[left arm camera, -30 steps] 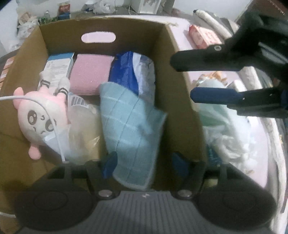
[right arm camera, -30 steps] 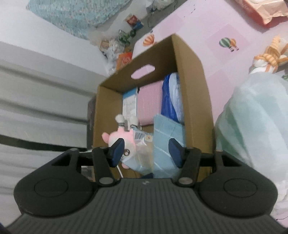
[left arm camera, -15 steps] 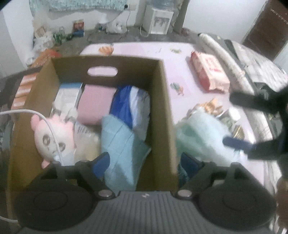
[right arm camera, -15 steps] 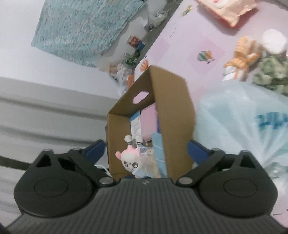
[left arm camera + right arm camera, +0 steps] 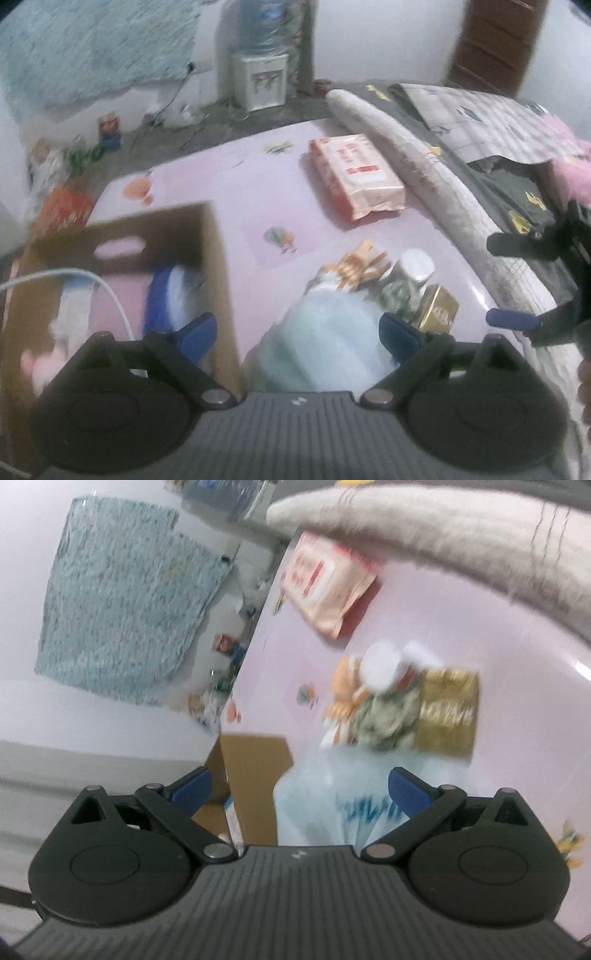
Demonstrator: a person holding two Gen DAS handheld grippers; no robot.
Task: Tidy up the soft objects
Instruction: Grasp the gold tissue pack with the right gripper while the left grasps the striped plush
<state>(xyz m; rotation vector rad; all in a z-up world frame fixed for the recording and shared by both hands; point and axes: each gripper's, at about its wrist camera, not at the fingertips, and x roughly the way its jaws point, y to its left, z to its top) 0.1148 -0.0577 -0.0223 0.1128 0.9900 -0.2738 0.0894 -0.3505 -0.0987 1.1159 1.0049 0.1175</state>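
- Evidently, the next soft thing to be put away is judged to be the pale blue-green bag (image 5: pixel 332 343), which lies on the pink mat (image 5: pixel 251 192) just beside the right wall of the cardboard box (image 5: pixel 218 280).
- Seen from the left gripper (image 5: pixel 297 334), the bag is found dead ahead at twelve o'clock, between the spread jaws; nothing is held.
- Seen from the right gripper (image 5: pixel 299 788), the same bag (image 5: pixel 332 797) lies at twelve to one o'clock, again between widely parted jaws that hold nothing.
- Which gripper is nearer cannot be told with certainty; both are judged close above the bag.
- The bag's long axis is not clear through the blur; it appears to run away from the left camera, toward the clutter behind it.
- The box is placed at nine to ten o'clock of the bag, so a short lift over its wall is what the coming move is judged to turn on.
- Inside the box a blue-and-white pack (image 5: pixel 166 295), a pink folded cloth (image 5: pixel 118 299) and a pink plush (image 5: pixel 37 362) are already seen.
- A white cable (image 5: pixel 107 291) is draped across the box opening and could be snagged.
- At one o'clock behind the bag an orange-striped toy (image 5: pixel 358 262), a greenish bundle (image 5: pixel 397 295) and a gold box (image 5: pixel 437 310) are crowded together, touching or nearly so.
- Farther off, at twelve to one o'clock, a pink wipes pack (image 5: pixel 354 177) and a rolled white mat (image 5: pixel 410 147) are seen.
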